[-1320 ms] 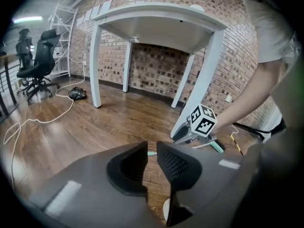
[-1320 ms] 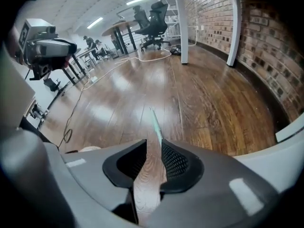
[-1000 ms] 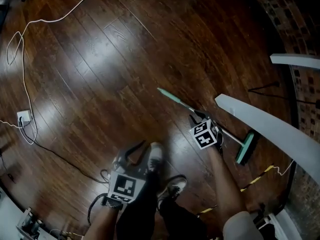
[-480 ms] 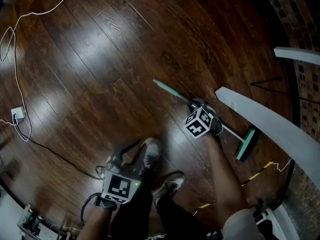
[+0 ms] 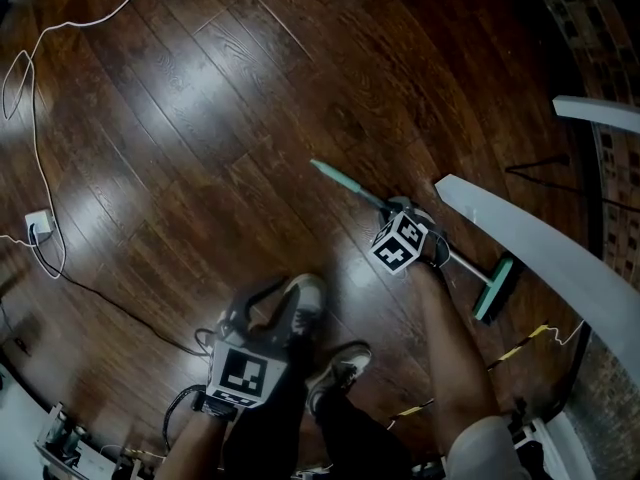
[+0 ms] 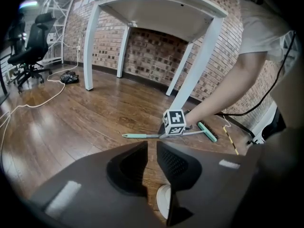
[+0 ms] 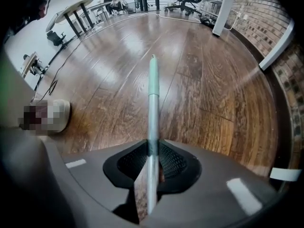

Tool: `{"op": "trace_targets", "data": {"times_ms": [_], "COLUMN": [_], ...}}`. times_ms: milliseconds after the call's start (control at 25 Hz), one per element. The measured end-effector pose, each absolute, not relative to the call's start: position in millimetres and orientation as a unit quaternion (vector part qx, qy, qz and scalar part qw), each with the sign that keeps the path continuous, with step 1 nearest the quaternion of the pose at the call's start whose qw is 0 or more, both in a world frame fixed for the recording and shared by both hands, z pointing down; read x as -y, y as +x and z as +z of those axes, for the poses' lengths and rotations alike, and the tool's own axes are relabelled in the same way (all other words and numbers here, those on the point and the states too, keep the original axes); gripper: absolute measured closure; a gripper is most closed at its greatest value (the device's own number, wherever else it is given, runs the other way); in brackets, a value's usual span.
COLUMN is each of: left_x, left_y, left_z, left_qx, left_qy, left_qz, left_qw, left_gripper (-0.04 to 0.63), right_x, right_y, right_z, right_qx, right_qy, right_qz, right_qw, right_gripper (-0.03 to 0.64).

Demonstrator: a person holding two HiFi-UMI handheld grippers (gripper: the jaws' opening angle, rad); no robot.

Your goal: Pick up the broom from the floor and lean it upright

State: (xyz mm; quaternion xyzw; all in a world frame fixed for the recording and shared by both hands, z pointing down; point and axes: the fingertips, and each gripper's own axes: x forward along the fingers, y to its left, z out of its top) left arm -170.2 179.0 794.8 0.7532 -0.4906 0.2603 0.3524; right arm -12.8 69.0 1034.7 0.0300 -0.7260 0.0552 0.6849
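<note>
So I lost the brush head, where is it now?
Head view, lower right: the brush head lies on the floor beside the white table's edge, just past the right hand-held gripper, whose jaws have just been closing on the broom handle.

No readable text (any view)

Dark glossy plank floor [image 5: 200, 118], pale glare patches far left. Red-brick wall [image 6: 156, 51] behind a white table [image 6: 156, 8]. Black office chair [image 6: 33, 37] far left. White cable [image 5: 35, 138] runs to a floor plug [image 5: 40, 230].
</note>
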Motion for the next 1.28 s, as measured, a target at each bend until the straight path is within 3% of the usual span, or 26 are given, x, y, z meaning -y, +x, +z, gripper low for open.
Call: {"op": "trace_targets", "data": {"times_ms": [240,600,960,1280], "left_x": [-177,-155,-123,-120], "left_y": [-178,-173,-160,-106], "left_z": [773,673,561,463], "left_qx": [0.493,0.491,0.508,0.468], "left_qy": [0.753,0.781,0.803,0.834], "left_qz": [0.267,0.248,0.221,0.236], "left_qw": [0.345,0.296,0.221,0.173], "left_gripper": [0.538,0.538,0.538,0.538], "right_x": [-77,-97,-88,-88], "right_y": [-14,10,76,157], "right_z": [993,854,720,624], "right_qx": [0.742,0.779,0.777,0.768], "right_qy": [0.044,0.099,0.202,0.291], "right_qz": [0.039,0.000,0.009,0.030], "right_qw": [0.668,0.619,0.596,0.569], "right_gripper": [0.528,0.528,0.528,0.528]}}
